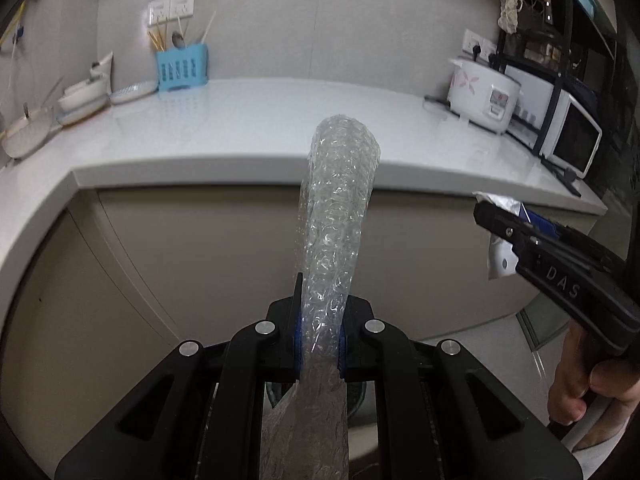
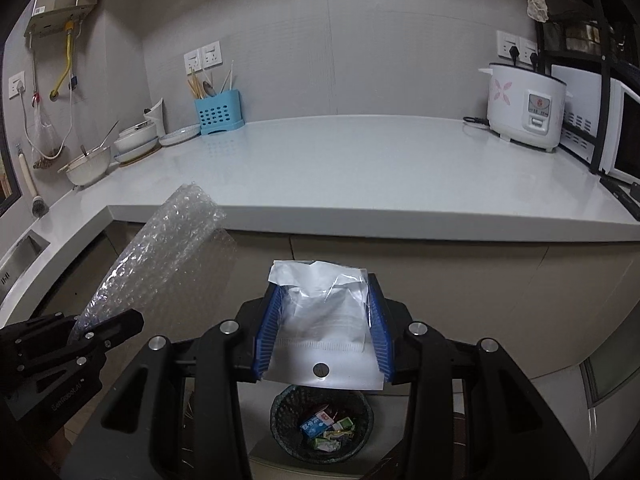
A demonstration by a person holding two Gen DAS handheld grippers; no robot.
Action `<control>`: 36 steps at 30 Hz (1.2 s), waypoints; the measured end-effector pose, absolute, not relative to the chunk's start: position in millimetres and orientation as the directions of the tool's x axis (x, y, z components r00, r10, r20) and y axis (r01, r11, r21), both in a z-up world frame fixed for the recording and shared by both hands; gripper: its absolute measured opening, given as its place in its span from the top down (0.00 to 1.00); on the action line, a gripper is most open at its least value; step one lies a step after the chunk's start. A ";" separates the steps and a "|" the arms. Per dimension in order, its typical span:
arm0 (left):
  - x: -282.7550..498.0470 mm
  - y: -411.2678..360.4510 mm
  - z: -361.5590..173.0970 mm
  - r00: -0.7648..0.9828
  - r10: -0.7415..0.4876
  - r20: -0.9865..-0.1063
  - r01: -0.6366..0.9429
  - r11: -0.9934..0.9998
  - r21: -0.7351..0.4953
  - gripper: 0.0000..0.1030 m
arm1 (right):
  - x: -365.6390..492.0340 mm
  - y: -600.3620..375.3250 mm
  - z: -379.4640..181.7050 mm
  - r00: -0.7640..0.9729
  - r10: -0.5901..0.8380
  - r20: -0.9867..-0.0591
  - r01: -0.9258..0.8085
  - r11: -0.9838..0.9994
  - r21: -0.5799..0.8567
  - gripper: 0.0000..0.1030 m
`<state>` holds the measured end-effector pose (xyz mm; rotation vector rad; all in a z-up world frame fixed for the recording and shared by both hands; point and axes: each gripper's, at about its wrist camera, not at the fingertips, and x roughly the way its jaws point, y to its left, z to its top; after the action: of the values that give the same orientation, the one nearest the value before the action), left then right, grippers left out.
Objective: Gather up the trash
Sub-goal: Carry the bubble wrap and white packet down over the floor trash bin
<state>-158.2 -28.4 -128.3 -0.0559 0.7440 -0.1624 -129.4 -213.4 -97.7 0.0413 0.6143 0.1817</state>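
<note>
My left gripper (image 1: 320,340) is shut on a roll of clear bubble wrap (image 1: 336,220) that sticks up and forward past the counter edge. The right wrist view shows the same gripper (image 2: 104,324) at lower left, with the bubble wrap (image 2: 168,252) slanting up from it. My right gripper (image 2: 324,286) is shut on a white plastic packet (image 2: 320,336) held flat between its blue pads (image 2: 266,332). Directly below it on the floor stands a dark mesh trash basket (image 2: 280,404) with several small wrappers inside. In the left wrist view the right gripper (image 1: 496,216) shows at the right edge, carried by a hand (image 1: 592,384).
A pale counter (image 2: 360,168) runs across in front, above beige cabinet doors (image 1: 200,264). On it are a rice cooker (image 2: 524,108), a microwave (image 2: 624,132), a blue utensil holder (image 2: 218,114) and stacked bowls (image 2: 88,164). A sink (image 2: 20,252) lies at far left.
</note>
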 end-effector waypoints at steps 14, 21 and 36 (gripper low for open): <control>-140.8 -26.6 -260.5 0.623 -0.222 -0.750 0.141 0.975 -0.171 0.89 | -116.7 -193.4 -233.9 0.696 0.166 -0.698 -0.163 0.984 0.072 0.62; -116.6 -23.1 -326.2 0.589 -0.204 -0.782 0.109 0.979 -0.174 0.90 | -96.9 -188.1 -307.9 0.642 0.146 -0.753 -0.149 0.987 0.065 0.63; -47.4 -12.6 -443.1 0.486 -0.244 -0.839 0.039 0.965 -0.258 0.89 | -42.9 -186.7 -426.0 0.521 0.123 -0.845 -0.080 0.992 0.095 0.62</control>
<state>-47.4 -12.6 -443.1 -0.2151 1.0509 -0.1735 -42.9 -186.7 -426.0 0.0456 1.0156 0.1217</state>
